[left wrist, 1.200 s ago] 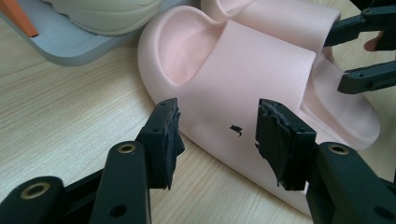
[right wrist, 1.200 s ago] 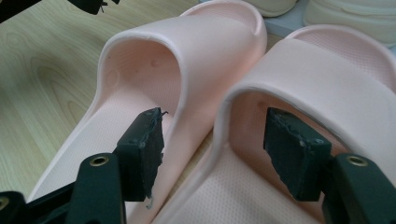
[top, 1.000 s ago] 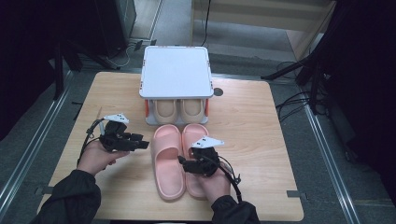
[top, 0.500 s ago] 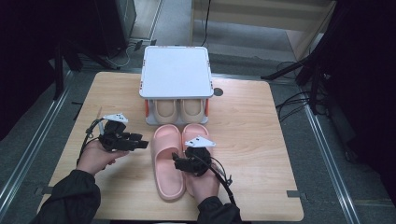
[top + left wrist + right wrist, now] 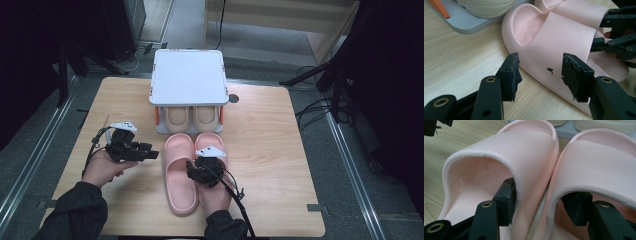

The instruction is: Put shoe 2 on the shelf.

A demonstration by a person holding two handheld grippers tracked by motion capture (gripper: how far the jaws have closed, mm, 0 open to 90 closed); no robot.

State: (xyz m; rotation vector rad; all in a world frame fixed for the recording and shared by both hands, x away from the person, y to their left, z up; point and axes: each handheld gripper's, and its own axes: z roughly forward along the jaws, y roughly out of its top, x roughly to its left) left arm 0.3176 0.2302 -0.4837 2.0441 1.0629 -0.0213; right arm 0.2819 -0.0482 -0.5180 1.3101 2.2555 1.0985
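Moved: right tongs have slid left onto the pink slippers and just been closing, one jaw inside each slipper, inner walls between.
Left tongs: wide, nothing held, beside the left slipper.
Bench: pale wood; white rack with cream slippers.
Room: dark, grey floor.

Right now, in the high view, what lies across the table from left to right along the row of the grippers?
left gripper → left pink slipper → right gripper, one jaw inside each slipper → right pink slipper.
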